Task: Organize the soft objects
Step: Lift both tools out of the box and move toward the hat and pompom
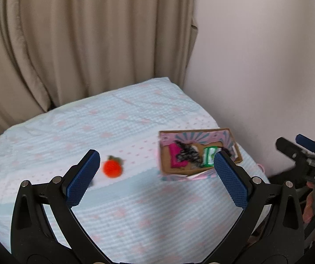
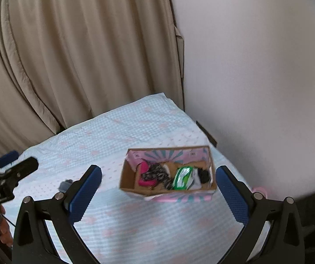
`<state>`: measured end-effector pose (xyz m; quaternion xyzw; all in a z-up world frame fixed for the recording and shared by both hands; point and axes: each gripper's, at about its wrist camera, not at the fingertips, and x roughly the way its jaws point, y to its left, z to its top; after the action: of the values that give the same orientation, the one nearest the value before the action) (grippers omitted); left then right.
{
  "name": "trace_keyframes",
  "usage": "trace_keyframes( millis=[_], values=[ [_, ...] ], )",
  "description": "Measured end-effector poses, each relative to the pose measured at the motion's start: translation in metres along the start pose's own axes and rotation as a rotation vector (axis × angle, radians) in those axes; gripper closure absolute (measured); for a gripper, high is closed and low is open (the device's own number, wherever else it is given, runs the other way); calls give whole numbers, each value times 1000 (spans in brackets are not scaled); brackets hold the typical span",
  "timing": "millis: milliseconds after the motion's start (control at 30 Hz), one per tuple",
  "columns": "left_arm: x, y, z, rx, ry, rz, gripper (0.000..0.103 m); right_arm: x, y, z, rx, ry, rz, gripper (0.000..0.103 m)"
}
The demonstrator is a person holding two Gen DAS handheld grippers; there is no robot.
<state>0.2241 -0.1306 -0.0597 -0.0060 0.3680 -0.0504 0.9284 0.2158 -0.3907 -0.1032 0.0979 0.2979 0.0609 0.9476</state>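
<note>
Both grippers are up in the air over a bed with a light blue and white checked quilt with pink patterns [image 1: 135,209]. The left gripper [image 1: 155,171] has its blue-padded jaws spread wide with nothing between them, and same deal with the right gripper [image 2: 158,187]: wide apart, holding nothing.

Over near the right side of the quilt, close to the pale wall [image 2: 267,66], sits an open cardboard box with a pink and teal sunburst print on its flaps [image 2: 199,192]. Inside it there's a magenta fabric piece [image 2: 145,176] at the left end, a fuzzy black and white speckled thing [image 2: 155,172] lying partly over it, a green and white soft pack [image 2: 182,177] next along, and something dark [image 2: 203,175] at the right end that's too blurry to identify.

Out on the quilt, well apart from the box to its left, lies a small round orange plush with a green top [image 1: 112,168]. In the right wrist view a small grey object [image 2: 66,184] sits just past the right gripper's left finger, can't tell what it is.

Beige curtains [image 1: 80,44] hang behind the bed.
</note>
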Motion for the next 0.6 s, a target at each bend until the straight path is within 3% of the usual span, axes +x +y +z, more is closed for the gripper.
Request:
trace_keyframes(
  millis=[133, 333, 600],
  values=[
    [-22, 44, -11, 5, -20, 33, 0, -16, 31, -11, 23, -23, -11, 0],
    [-38, 110, -21, -17, -27, 26, 0, -24, 80, -18, 31, -57, -15, 0],
    [-13, 205, -41, -18, 12, 3, 0, 12, 147, -27, 4, -5, -7, 0]
  ],
)
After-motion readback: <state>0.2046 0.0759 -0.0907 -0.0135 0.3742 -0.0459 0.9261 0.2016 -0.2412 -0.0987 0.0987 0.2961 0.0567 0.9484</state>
